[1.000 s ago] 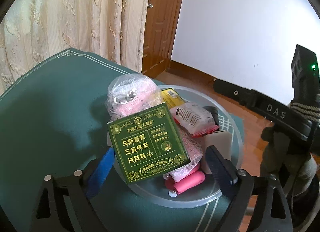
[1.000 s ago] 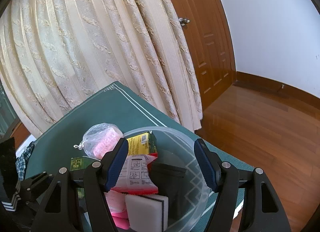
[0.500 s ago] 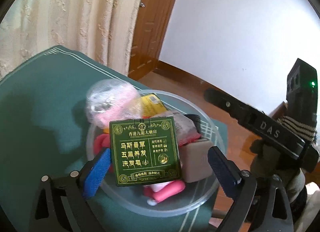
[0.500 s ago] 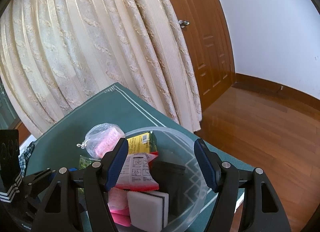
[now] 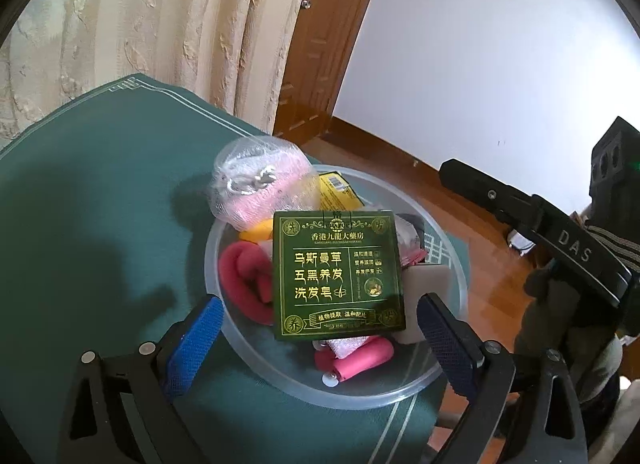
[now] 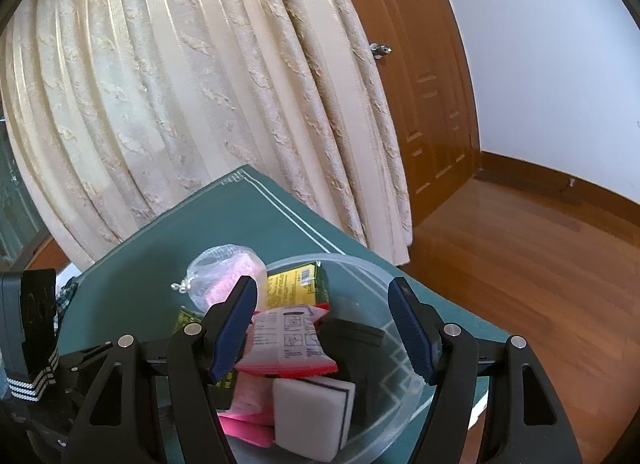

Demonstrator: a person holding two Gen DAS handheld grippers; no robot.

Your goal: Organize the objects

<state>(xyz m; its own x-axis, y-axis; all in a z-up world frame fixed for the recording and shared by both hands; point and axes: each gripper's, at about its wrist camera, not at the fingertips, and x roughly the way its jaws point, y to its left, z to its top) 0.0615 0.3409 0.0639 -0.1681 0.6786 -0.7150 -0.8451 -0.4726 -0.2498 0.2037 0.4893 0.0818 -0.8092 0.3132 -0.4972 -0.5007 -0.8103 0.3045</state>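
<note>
Carefully, I am hovering both spread-jawed grippers, left gripper (image 5: 316,328) and right gripper (image 6: 324,324), over the bowl (image 5: 400,392), avoiding nudging the green box (image 5: 338,276).

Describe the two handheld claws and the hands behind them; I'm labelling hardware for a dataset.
Both are black, angular frames with silver screws. The left claw and the right claw have blue ribbed pads on their fingers. In the left wrist view, the right claw's body carries white "DAS" lettering, a green light and a grey glove with striped cuff. No cables visible.
</note>
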